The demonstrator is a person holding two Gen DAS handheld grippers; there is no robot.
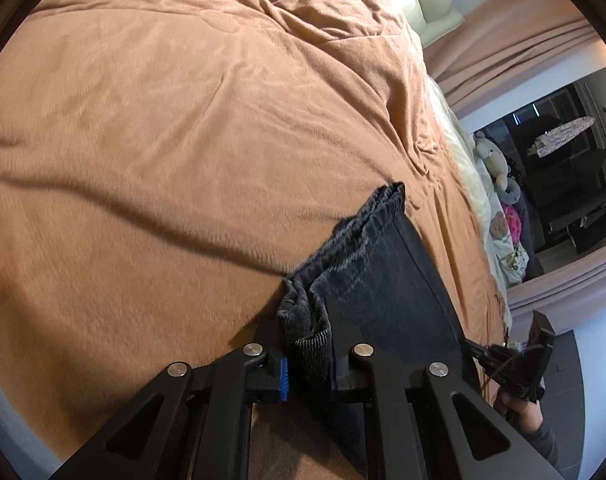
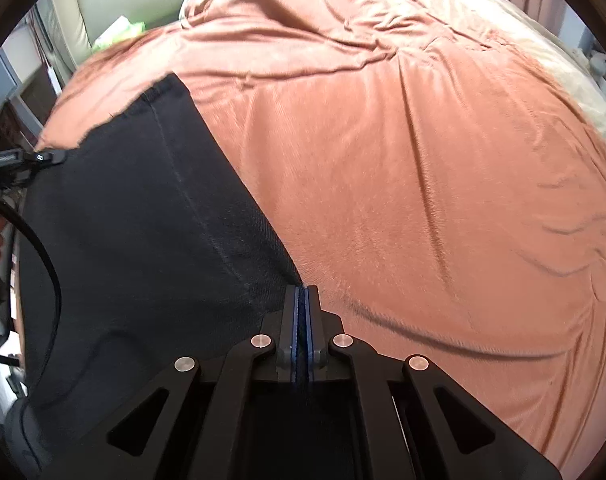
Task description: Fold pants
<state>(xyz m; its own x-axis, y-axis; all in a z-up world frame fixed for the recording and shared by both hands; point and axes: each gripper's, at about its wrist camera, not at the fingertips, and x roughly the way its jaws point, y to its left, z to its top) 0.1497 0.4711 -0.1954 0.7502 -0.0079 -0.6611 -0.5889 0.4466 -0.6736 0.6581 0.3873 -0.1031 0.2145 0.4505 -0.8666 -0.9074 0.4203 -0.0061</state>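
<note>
I see the dark pants (image 1: 383, 280) low and right of centre on the orange blanket (image 1: 183, 140), their bunched waistband pinched in my left claw (image 1: 308, 376). My right claw (image 2: 301, 320), bottom centre, is clamped tight on the fabric's edge.

Both views are bright with soft daylight from the far side; the far edge of the bedspread (image 2: 383, 120) burns out to glare in the right wrist view. A long dark shadow crosses its near part in the left wrist view. The pile looks slightly motion-smeared. Fisheye curvature bends the edges, ringed by black vignette.
</note>
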